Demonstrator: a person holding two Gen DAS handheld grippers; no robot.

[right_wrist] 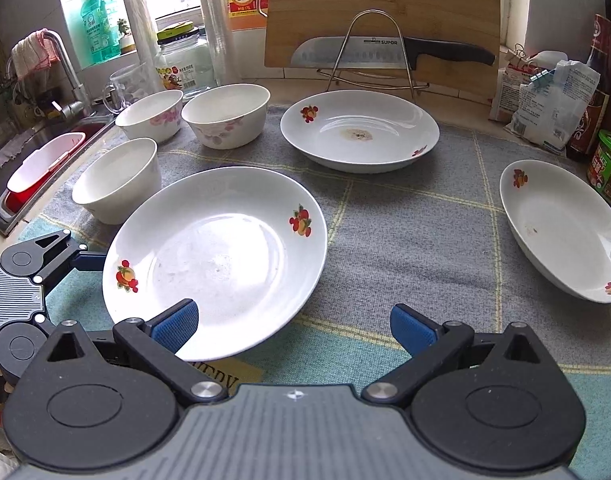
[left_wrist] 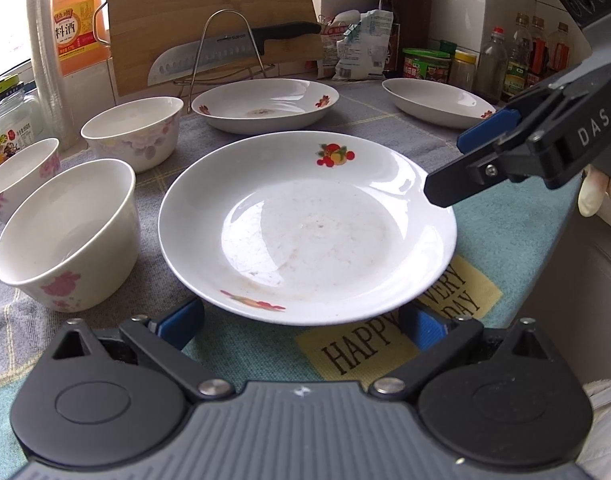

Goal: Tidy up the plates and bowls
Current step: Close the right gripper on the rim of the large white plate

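A white plate with fruit prints point(left_wrist: 305, 228) lies on the mat; it also shows in the right wrist view point(right_wrist: 213, 256). My left gripper point(left_wrist: 301, 320) is open, its blue pads at the plate's near rim, partly under it. My right gripper point(right_wrist: 293, 326) is open, one pad over the plate's near edge; it also shows in the left wrist view point(left_wrist: 461, 164) at the plate's right rim. Two more plates point(right_wrist: 359, 136) point(right_wrist: 561, 232) lie further back and right. Three bowls point(right_wrist: 117, 180) point(right_wrist: 225, 120) point(right_wrist: 149, 116) stand to the left.
A cutting board point(right_wrist: 381, 4) with a knife point(right_wrist: 389, 54) on a wire stand is at the back. Bottles and jars point(left_wrist: 517, 60), bags point(right_wrist: 545, 96) and a sink point(right_wrist: 37, 164) ring the mat point(right_wrist: 405, 240).
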